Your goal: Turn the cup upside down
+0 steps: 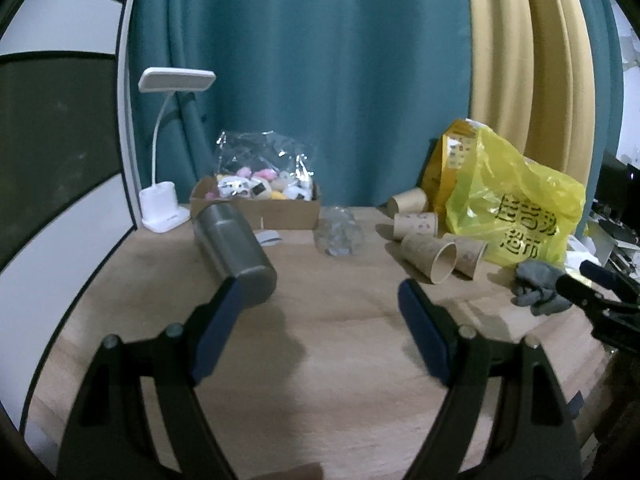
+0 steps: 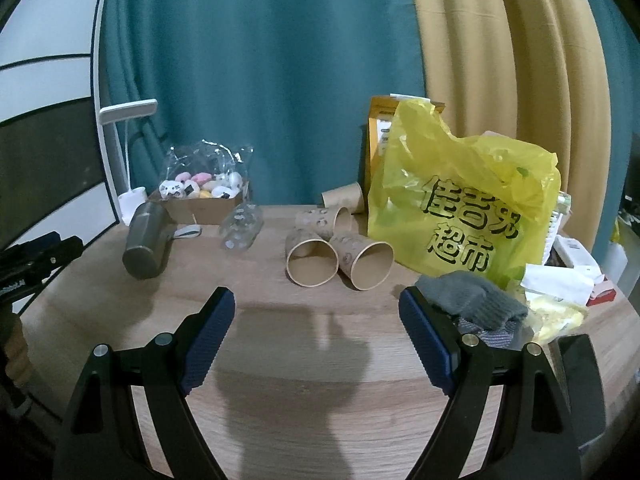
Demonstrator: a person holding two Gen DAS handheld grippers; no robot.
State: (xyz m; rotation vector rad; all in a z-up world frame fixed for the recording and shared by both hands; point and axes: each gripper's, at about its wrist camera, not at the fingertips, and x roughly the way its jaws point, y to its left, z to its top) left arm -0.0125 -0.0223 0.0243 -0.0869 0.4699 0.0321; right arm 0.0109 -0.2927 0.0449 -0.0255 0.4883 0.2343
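Several brown paper cups lie on their sides on the wooden table (image 2: 300,340). The nearest two (image 2: 310,258) (image 2: 366,258) point their open mouths toward me, straight ahead of my right gripper (image 2: 316,304), which is open and empty. They also show in the left wrist view (image 1: 432,254), right of my left gripper (image 1: 318,300), which is open and empty. A grey metal tumbler (image 1: 234,250) lies on its side by the left finger (image 1: 222,320). A clear glass cup (image 1: 338,232) lies on its side farther back.
A yellow plastic bag (image 2: 460,208) stands at the right behind the cups. A grey glove (image 2: 468,300) lies by my right finger. A cardboard box of plush toys (image 1: 260,200) and a white desk lamp (image 1: 164,208) stand at the back left before a teal curtain.
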